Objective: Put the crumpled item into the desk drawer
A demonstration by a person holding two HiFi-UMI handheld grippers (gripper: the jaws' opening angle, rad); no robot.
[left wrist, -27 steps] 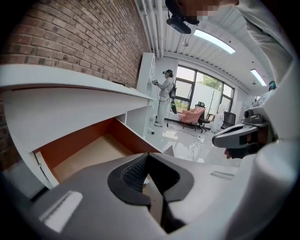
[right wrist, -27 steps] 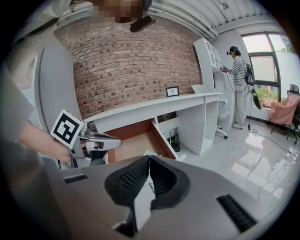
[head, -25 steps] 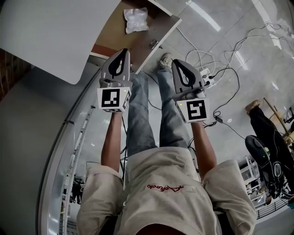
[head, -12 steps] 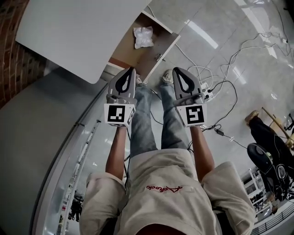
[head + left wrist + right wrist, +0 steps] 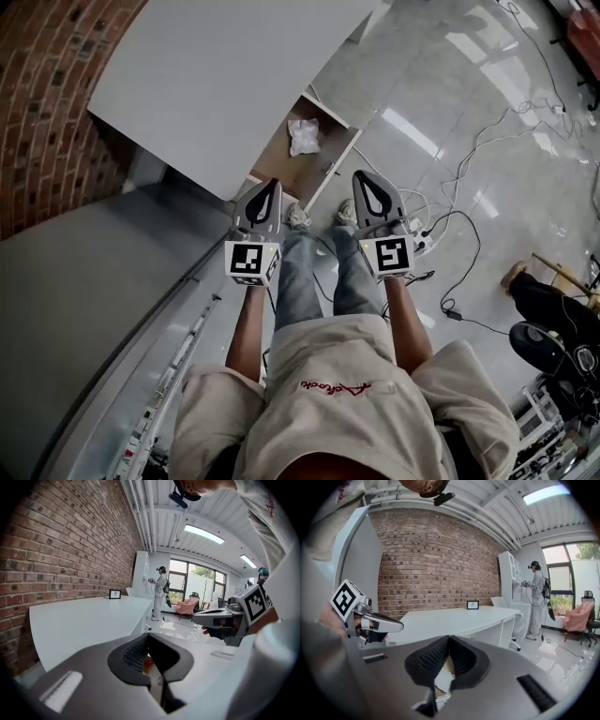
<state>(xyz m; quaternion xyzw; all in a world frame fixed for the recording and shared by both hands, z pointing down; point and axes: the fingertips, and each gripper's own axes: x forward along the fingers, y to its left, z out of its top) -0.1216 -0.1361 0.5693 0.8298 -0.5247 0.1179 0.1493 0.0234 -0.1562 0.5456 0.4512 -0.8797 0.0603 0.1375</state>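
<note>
The crumpled white item (image 5: pixel 302 137) lies inside the open wooden drawer (image 5: pixel 277 161) under the white desk (image 5: pixel 225 84). My left gripper (image 5: pixel 266 185) and right gripper (image 5: pixel 367 176) hang side by side above my legs, nearer to me than the drawer and apart from it. Both are shut with nothing between their jaws. In the left gripper view the left gripper (image 5: pixel 149 635) points over the desk top (image 5: pixel 89 620), with the right gripper (image 5: pixel 220 618) beside it. In the right gripper view the right gripper (image 5: pixel 449 637) is shut too, and the left gripper (image 5: pixel 375 621) shows at the left.
A brick wall (image 5: pixel 47 103) runs behind the desk. Cables and a power strip (image 5: pixel 420 246) lie on the glossy floor to the right. A small picture frame (image 5: pixel 472 604) stands on the desk's far end. Another person (image 5: pixel 536 602) stands near the windows.
Both grippers have risen, still shut and empty. The desk and open drawer have slid down towards the middle of the head view and look smaller; the crumpled item has stayed in the drawer.
</note>
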